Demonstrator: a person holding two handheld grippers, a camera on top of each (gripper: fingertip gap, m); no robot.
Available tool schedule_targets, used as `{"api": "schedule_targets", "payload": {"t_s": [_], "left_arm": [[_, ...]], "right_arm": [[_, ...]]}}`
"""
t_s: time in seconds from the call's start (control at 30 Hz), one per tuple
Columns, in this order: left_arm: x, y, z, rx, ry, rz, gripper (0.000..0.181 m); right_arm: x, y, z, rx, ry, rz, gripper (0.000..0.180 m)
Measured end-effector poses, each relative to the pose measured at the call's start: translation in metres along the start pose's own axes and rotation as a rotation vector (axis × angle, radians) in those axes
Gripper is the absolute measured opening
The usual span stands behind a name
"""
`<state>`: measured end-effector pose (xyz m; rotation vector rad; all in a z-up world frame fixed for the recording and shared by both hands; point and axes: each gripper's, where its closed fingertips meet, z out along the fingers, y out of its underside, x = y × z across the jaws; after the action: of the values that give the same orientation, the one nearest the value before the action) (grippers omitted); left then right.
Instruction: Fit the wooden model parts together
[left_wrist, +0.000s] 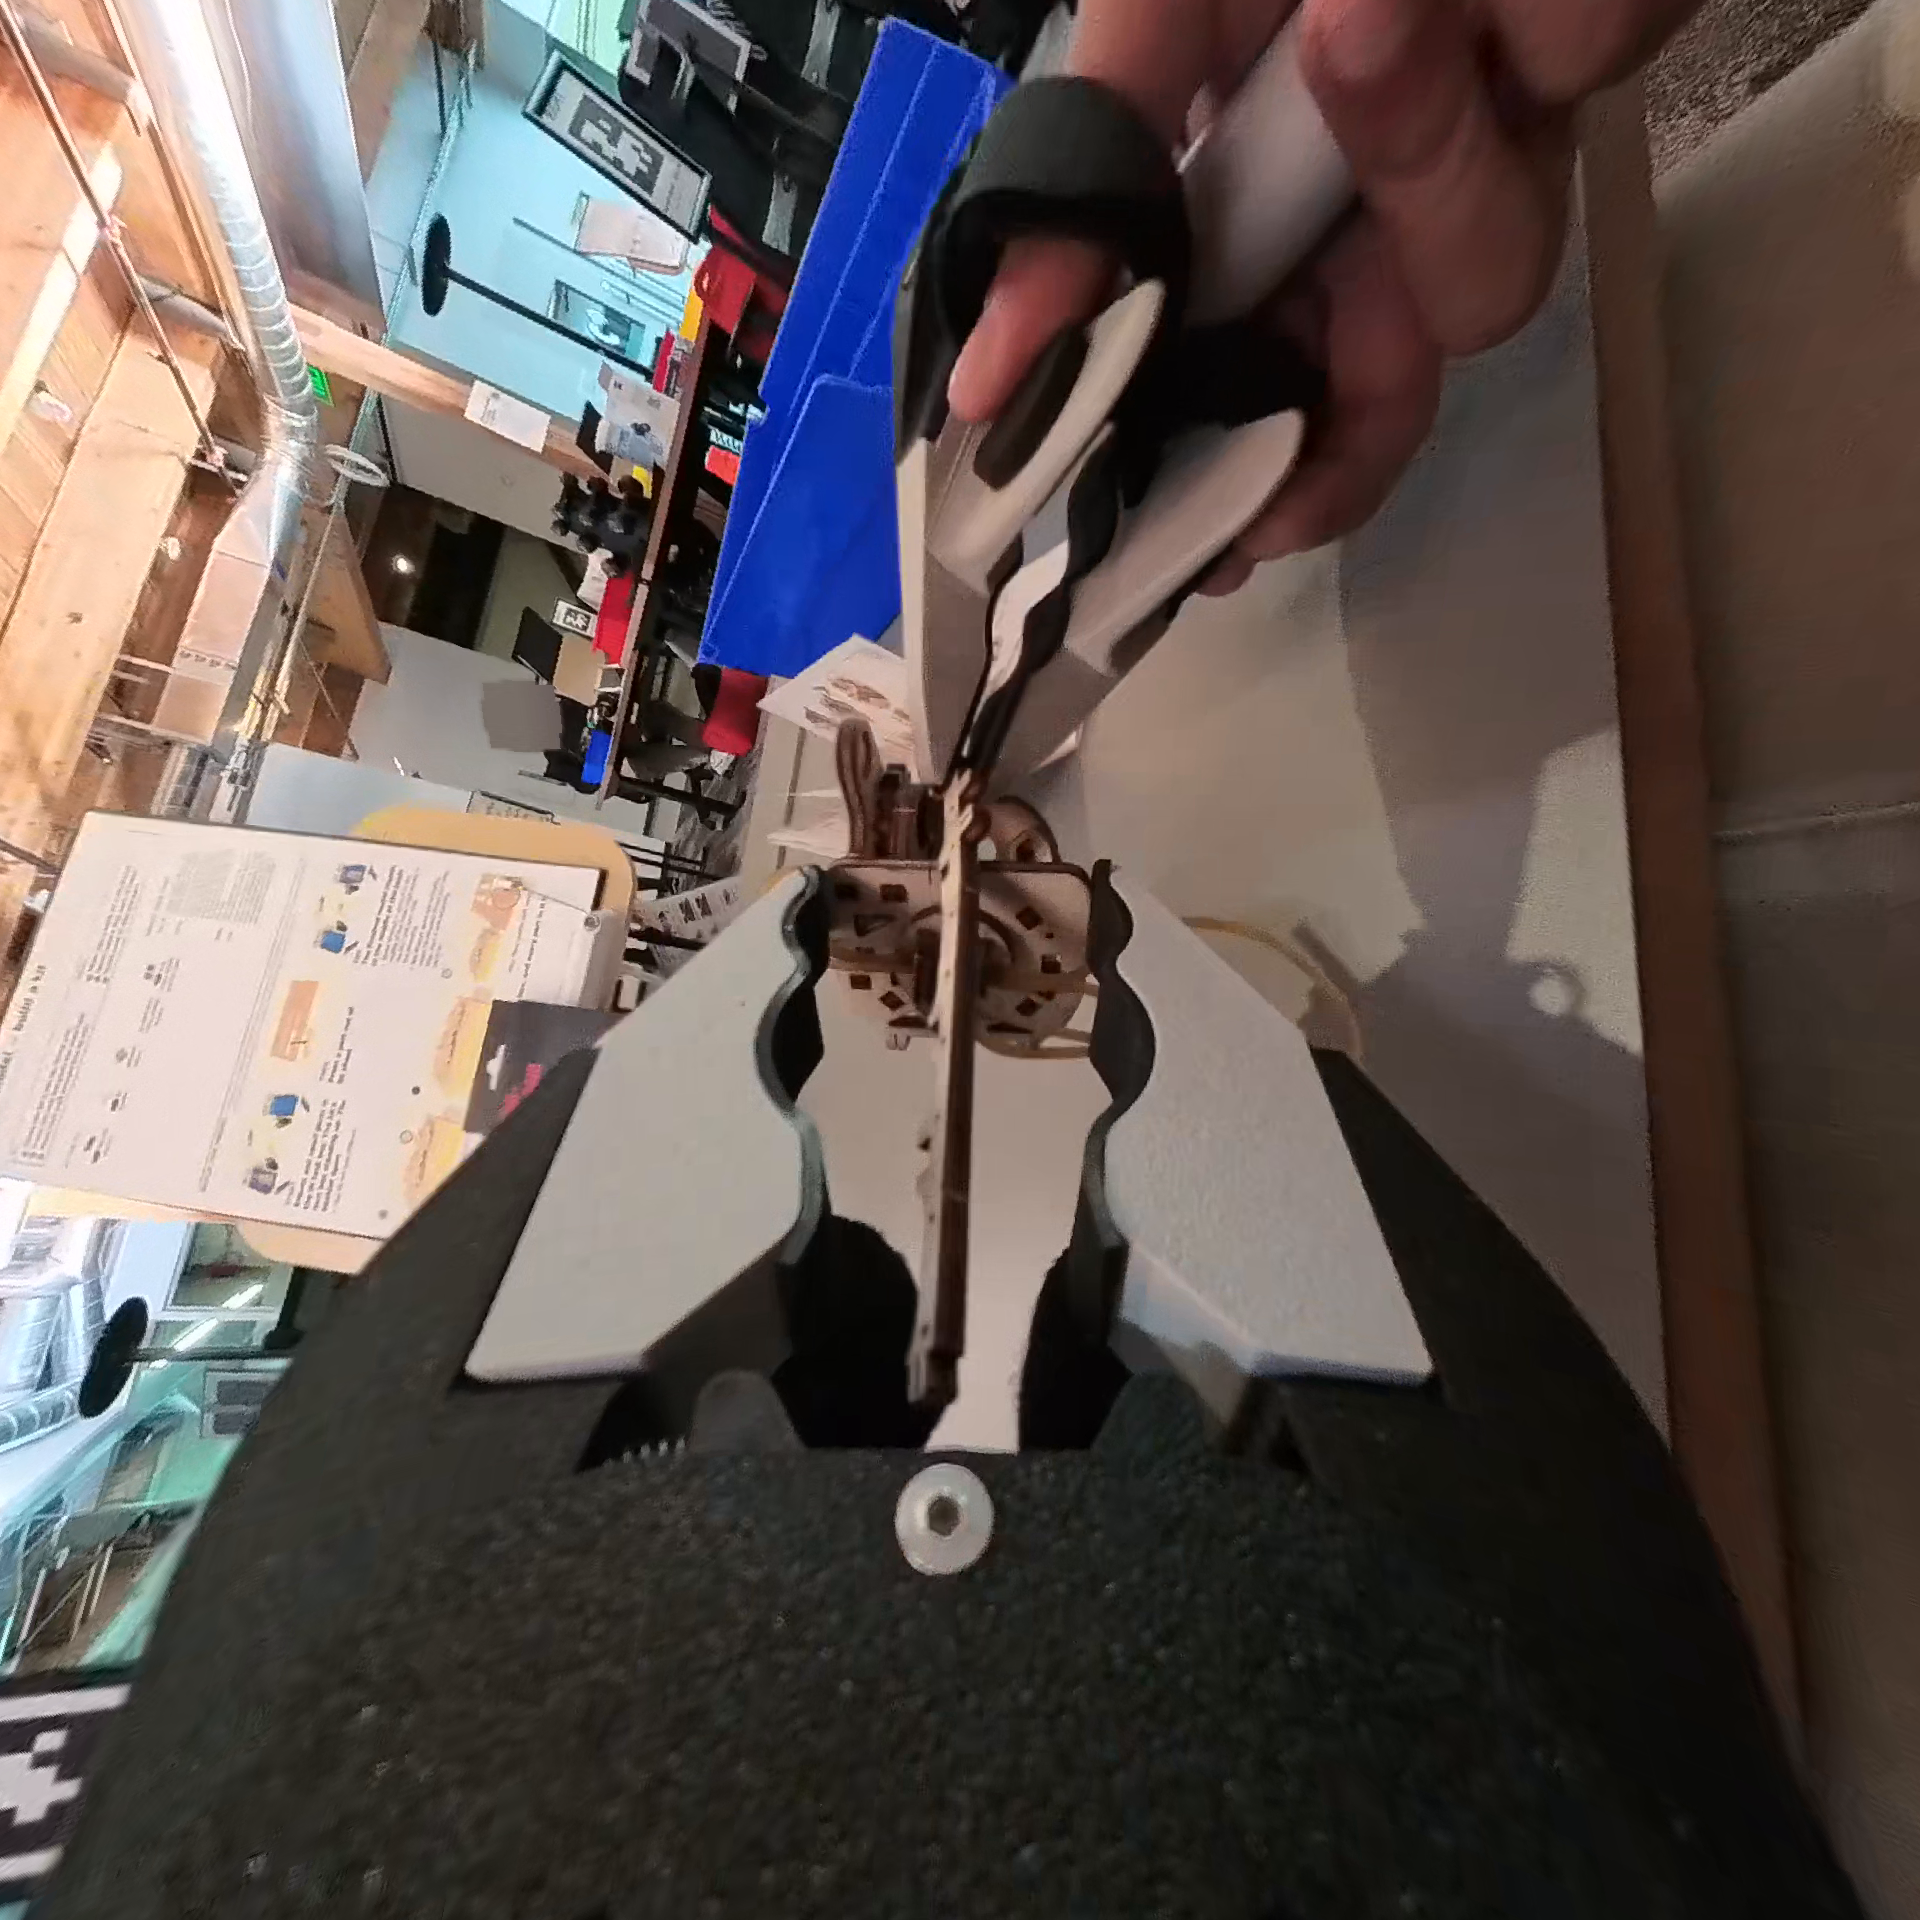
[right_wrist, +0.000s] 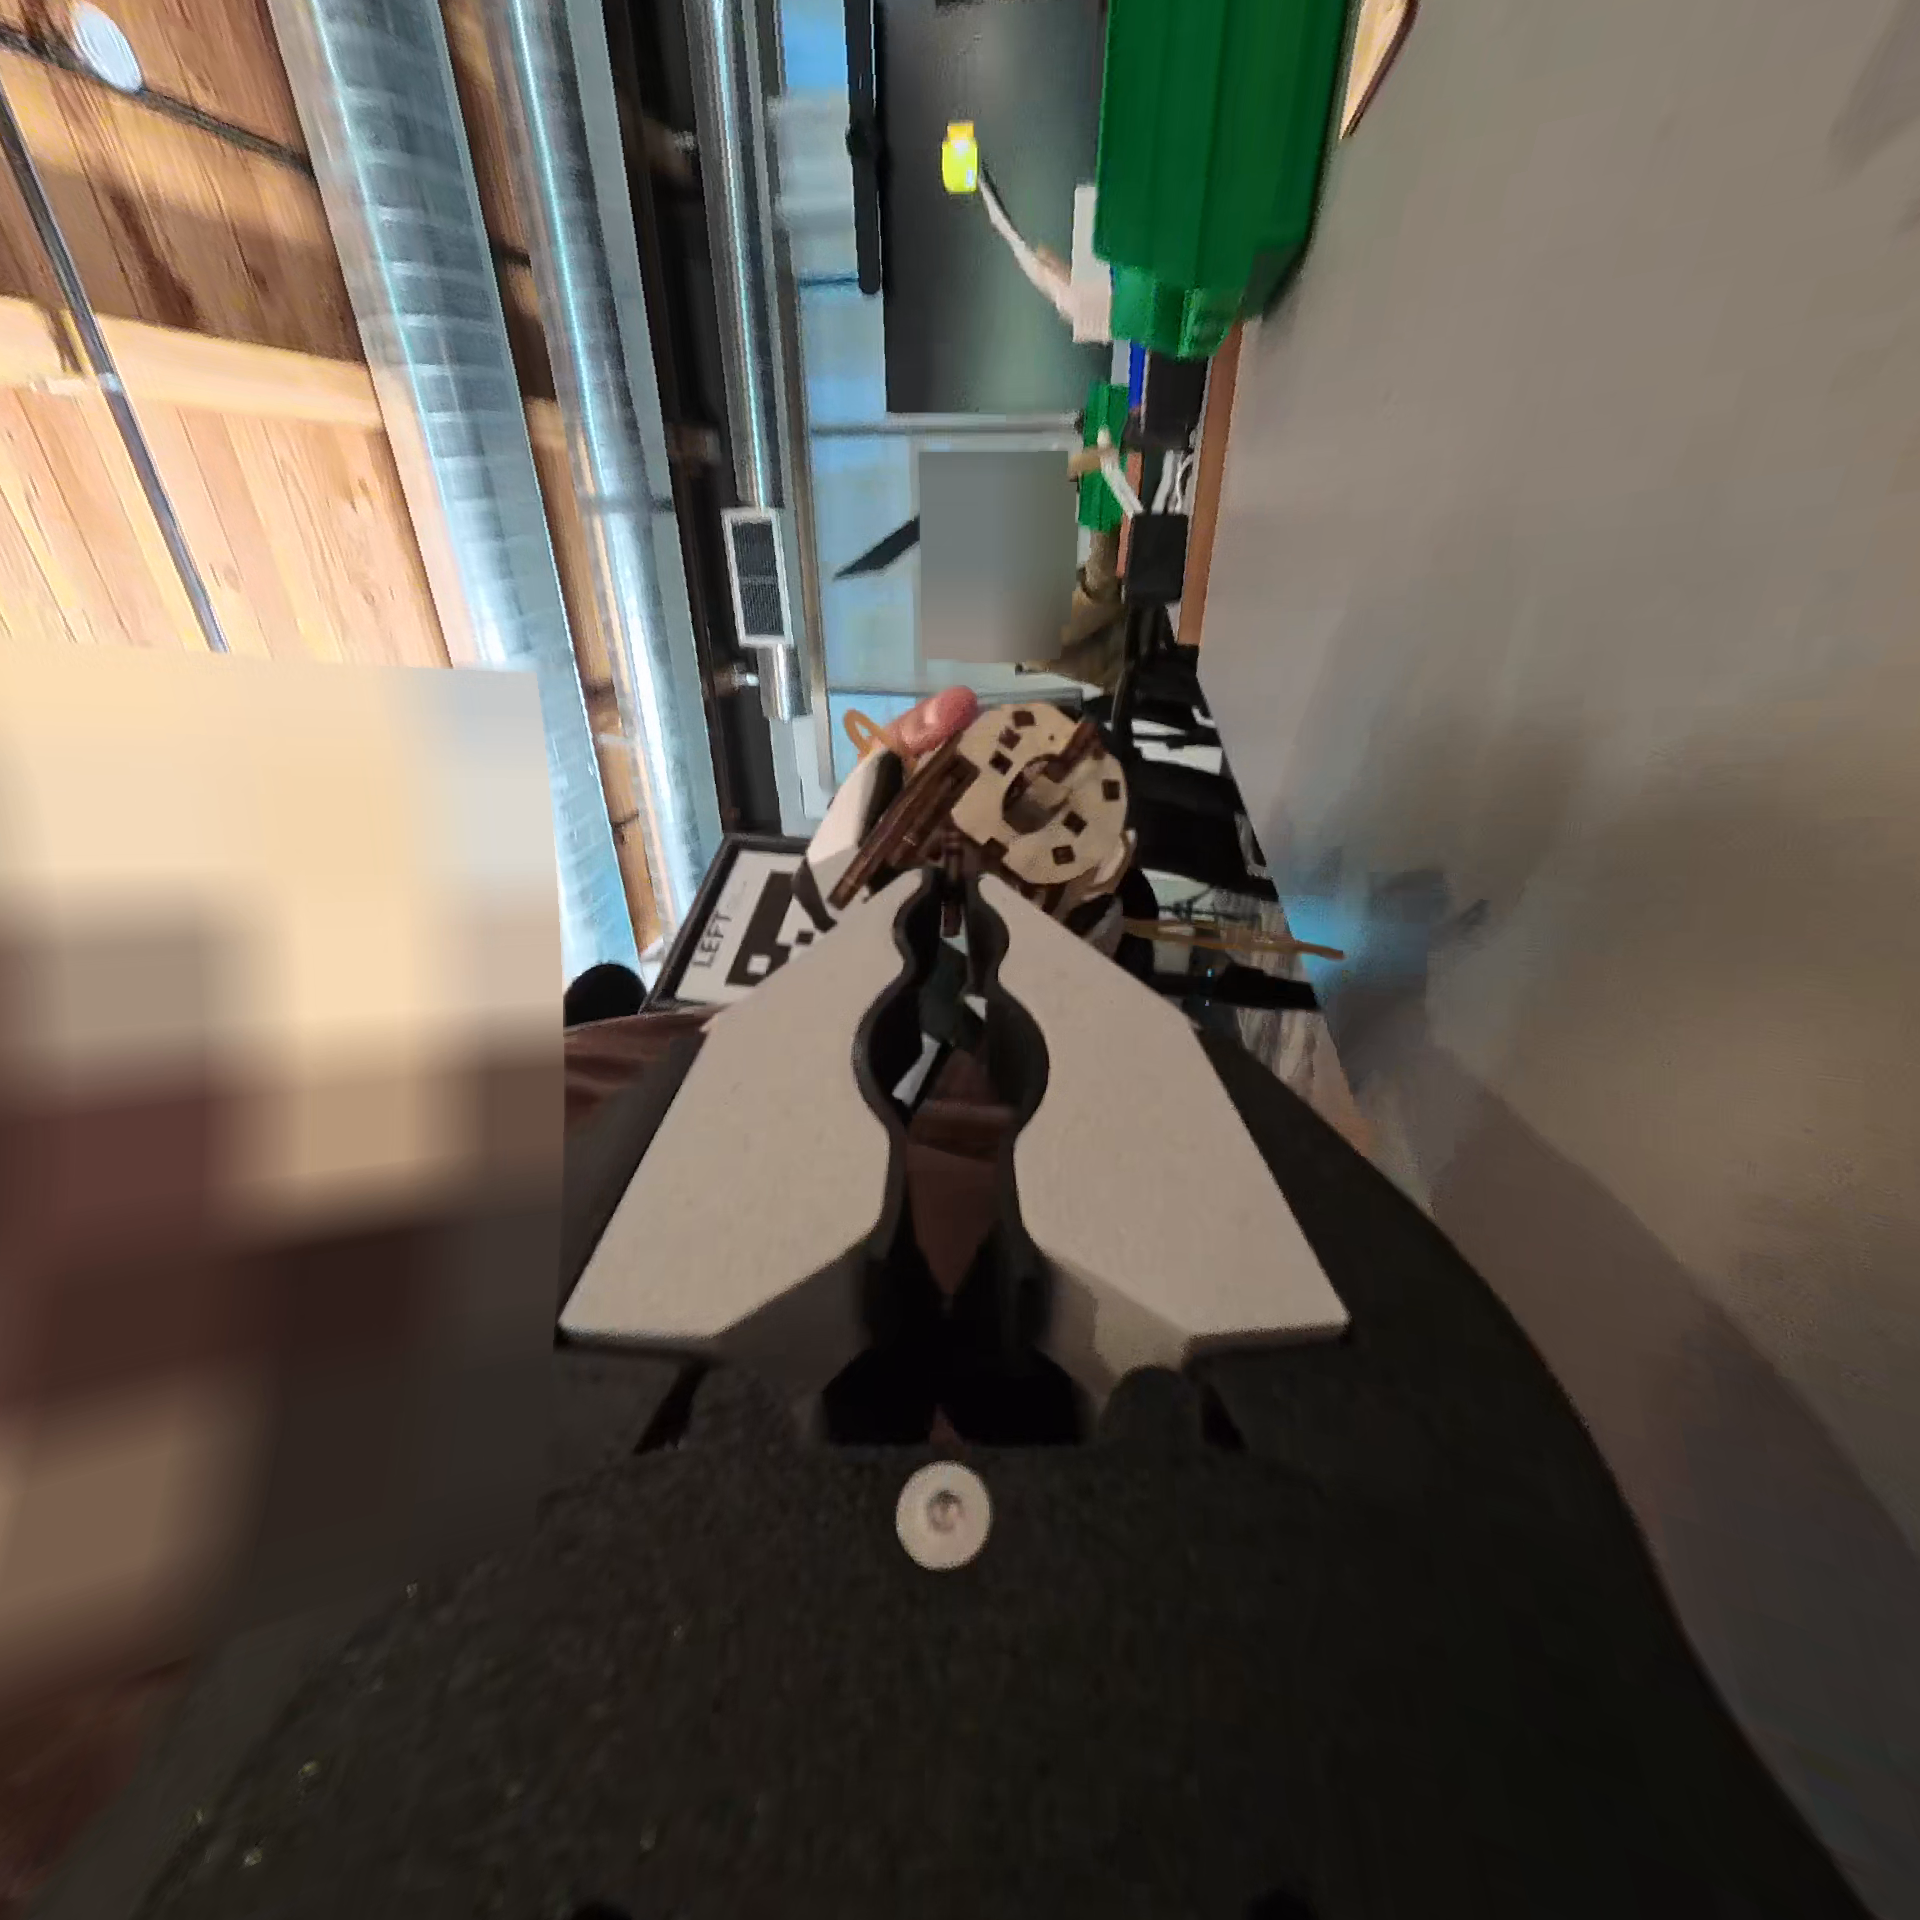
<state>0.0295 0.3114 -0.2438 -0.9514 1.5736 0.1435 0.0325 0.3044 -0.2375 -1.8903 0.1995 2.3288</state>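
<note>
With our left gripper (left_wrist: 961, 935) clamped on the round wooden assembly (left_wrist: 977, 956) (held off the table) and our right gripper (right_wrist: 951, 894) pinching the thin wooden strip (left_wrist: 951, 1091), we should keep the strip square to its slot and press gently.

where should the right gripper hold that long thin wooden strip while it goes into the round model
Grip the strip by its flat faces at the far end, coming from beyond the round wooden assembly, as the right gripper does. It stands edge-on between the left gripper fingers, which hold the assembly.
</note>
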Motion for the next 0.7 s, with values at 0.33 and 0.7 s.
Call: {"api": "schedule_targets", "payload": {"t_s": [0.33,0.7], "left_arm": [[0.004,0.012,0.013,-0.101,-0.029,0.004,0.048],[0.005,0.012,0.013,-0.145,-0.077,0.122,0.047]], "right_arm": [[0.009,-0.017,-0.007,0.206,0.079,-0.043,0.002],[0.015,-0.021,-0.007,0.286,0.053,0.048,0.002]]}}
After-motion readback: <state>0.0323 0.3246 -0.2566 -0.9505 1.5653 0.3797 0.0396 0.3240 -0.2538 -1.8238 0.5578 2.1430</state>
